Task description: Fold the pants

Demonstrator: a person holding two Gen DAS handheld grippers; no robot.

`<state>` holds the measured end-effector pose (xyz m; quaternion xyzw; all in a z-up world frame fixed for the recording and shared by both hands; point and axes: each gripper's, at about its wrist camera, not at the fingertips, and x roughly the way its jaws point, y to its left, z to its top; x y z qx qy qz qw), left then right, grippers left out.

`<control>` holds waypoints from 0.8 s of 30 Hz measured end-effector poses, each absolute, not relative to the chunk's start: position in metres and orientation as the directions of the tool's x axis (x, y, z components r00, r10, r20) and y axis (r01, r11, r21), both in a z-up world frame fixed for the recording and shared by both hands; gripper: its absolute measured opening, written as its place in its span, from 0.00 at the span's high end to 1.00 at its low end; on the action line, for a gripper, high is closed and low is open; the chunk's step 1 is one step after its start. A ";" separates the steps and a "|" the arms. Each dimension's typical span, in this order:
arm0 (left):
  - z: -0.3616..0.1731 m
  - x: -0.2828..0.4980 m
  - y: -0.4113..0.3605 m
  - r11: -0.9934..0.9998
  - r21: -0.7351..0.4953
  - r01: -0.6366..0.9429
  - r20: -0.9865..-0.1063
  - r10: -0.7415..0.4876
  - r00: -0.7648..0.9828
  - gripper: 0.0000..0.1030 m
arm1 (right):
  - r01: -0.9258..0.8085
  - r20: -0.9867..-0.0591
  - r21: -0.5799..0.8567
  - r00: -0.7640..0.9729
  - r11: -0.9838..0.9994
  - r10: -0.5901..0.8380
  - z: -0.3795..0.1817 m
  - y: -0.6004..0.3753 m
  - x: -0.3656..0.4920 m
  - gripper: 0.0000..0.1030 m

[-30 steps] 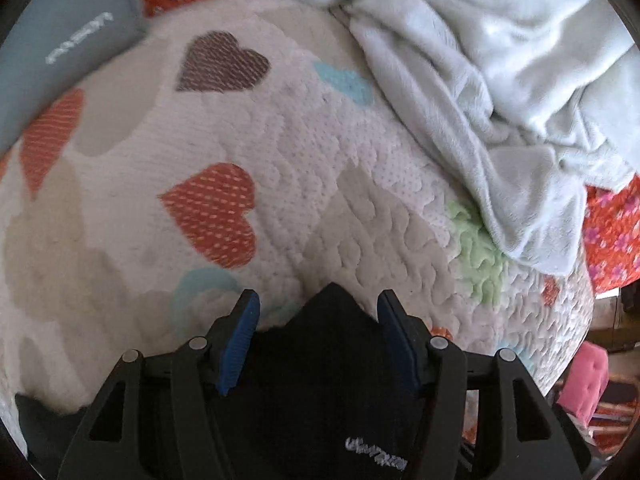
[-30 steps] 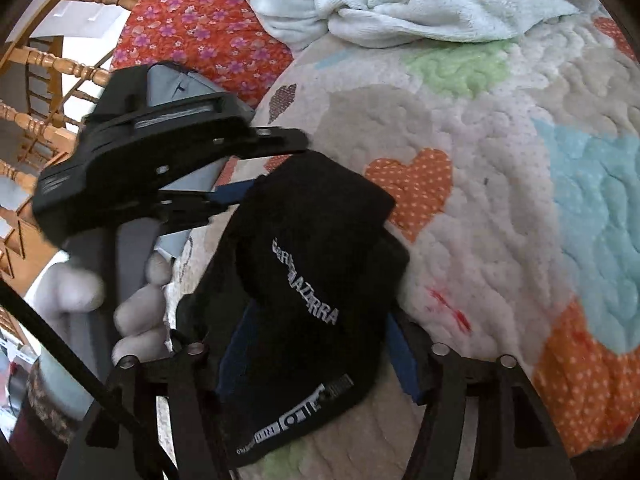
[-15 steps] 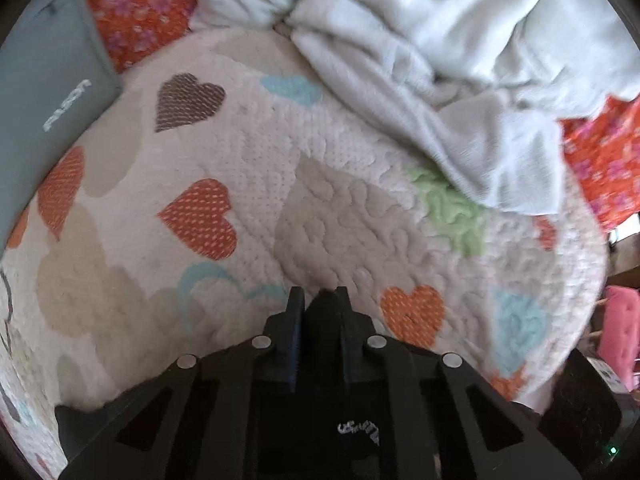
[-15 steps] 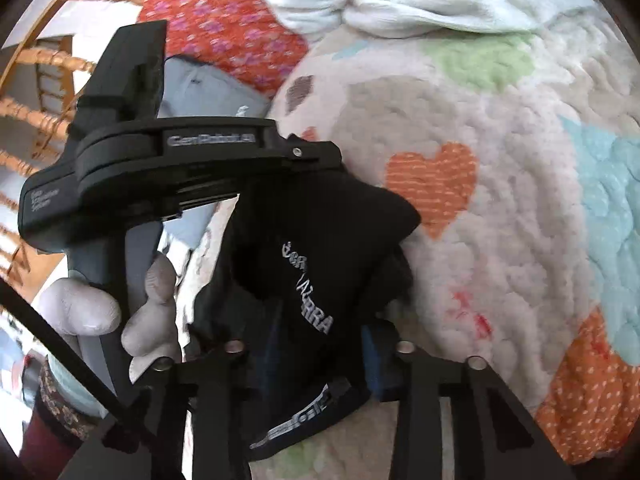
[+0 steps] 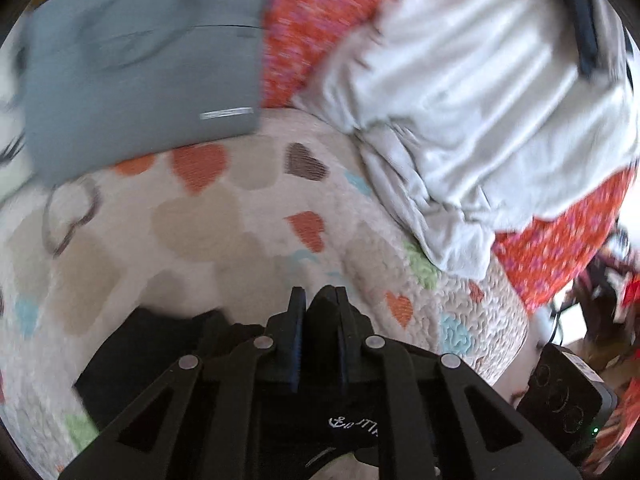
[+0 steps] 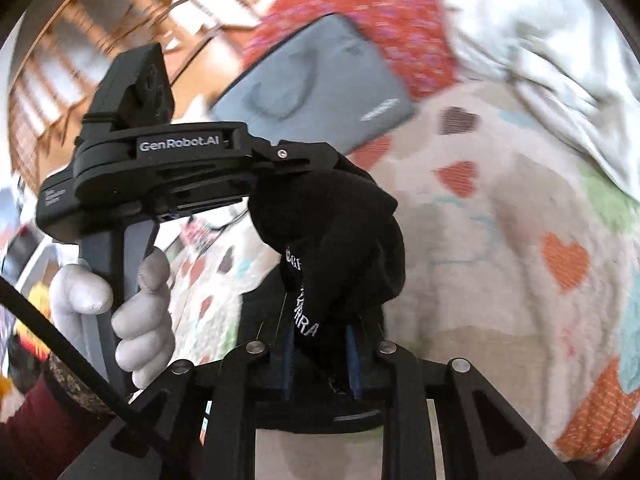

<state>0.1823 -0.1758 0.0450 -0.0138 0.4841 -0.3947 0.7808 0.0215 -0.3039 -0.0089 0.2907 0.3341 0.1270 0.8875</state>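
The black pants (image 5: 152,348) with white lettering hang between both grippers above the heart-patterned quilt (image 5: 224,220). My left gripper (image 5: 318,304) is shut on a bunched fold of the pants. My right gripper (image 6: 320,344) is shut on another fold of the pants (image 6: 344,248), lifted off the quilt (image 6: 500,240). The left gripper's body and the gloved hand holding it (image 6: 132,288) show at the left of the right wrist view, right next to the cloth. Most of the pants are hidden below the grippers.
A grey laptop sleeve (image 5: 140,68) lies at the far left of the bed on an orange floral cover (image 5: 328,24). A pale crumpled blanket (image 5: 480,100) fills the far right. A wooden railing (image 6: 60,40) stands beyond the bed.
Both grippers closed on the pants and lifted them off the quilt. The views have swung, so the grey sleeve now shows larger.
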 end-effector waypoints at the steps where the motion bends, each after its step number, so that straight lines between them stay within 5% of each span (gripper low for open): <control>1: 0.042 0.184 -0.162 0.693 -0.426 0.582 -0.736 -0.639 0.222 0.88 | -0.051 -0.525 0.589 0.735 0.807 0.430 -0.005 -0.294 0.024 0.78; 8: -0.010 0.191 -0.037 0.678 -0.657 0.329 -0.628 -0.734 0.258 0.86 | -0.207 -0.623 0.439 0.631 0.874 0.462 -0.010 -0.199 0.040 0.79; 24: -0.066 0.172 0.069 0.685 -0.720 0.106 -0.626 -0.708 0.326 0.81 | -0.314 -0.774 0.311 0.465 0.897 0.431 -0.067 -0.125 0.057 0.72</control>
